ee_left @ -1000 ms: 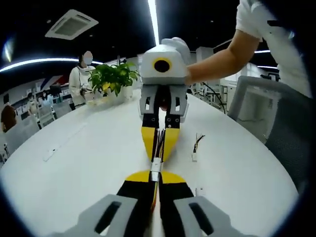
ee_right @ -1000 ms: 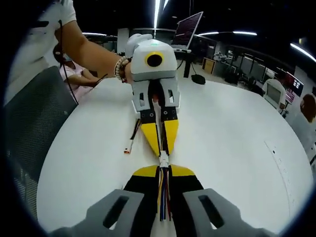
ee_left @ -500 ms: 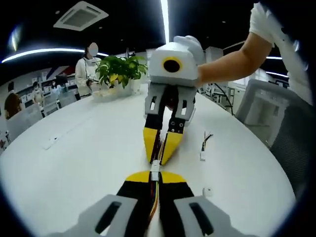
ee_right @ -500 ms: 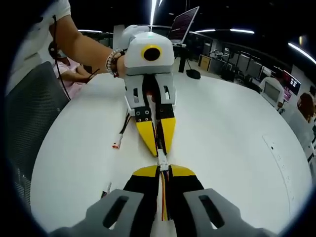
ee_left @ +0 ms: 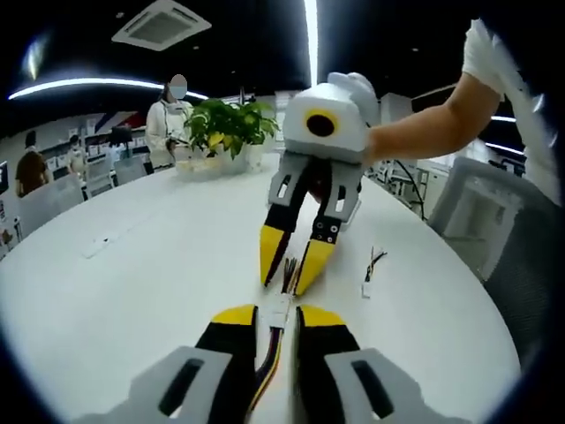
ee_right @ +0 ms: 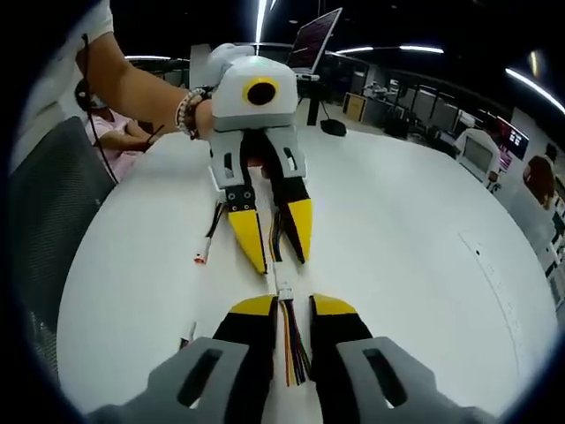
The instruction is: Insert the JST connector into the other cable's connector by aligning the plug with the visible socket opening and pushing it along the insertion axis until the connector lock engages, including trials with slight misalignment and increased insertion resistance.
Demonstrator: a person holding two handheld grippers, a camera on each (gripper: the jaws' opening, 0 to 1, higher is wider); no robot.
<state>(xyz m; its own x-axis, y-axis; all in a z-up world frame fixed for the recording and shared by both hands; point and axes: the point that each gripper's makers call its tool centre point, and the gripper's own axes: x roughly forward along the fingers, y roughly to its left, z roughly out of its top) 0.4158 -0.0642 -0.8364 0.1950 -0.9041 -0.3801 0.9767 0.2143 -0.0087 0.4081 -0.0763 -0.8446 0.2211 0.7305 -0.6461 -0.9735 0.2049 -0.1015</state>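
The two cables lie joined on the white table (ee_left: 132, 291), their white JST connectors (ee_left: 281, 306) (ee_right: 284, 290) mated end to end. My left gripper (ee_left: 278, 314) is open, its yellow-tipped jaws standing either side of the connector and its coloured wires (ee_left: 267, 362). My right gripper (ee_right: 296, 306) is open too, with the other cable's coloured wires (ee_right: 291, 349) lying loose between its jaws. Each gripper faces the other: the right gripper (ee_left: 283, 288) and the left gripper (ee_right: 281, 265) both have spread jaws, held by a person's hands.
A spare cable with a white plug (ee_left: 369, 276) (ee_right: 210, 244) lies beside the grippers, and a small part (ee_right: 189, 335) sits closer in. A potted plant (ee_left: 225, 128) and a person stand at the table's far end. A laptop (ee_right: 316, 40) and a mesh chair (ee_right: 53, 221) are at the edges.
Both grippers were shut on their cables with the connectors pressed together; now both have opened and drawn slightly apart. The joined cable stays on the table.
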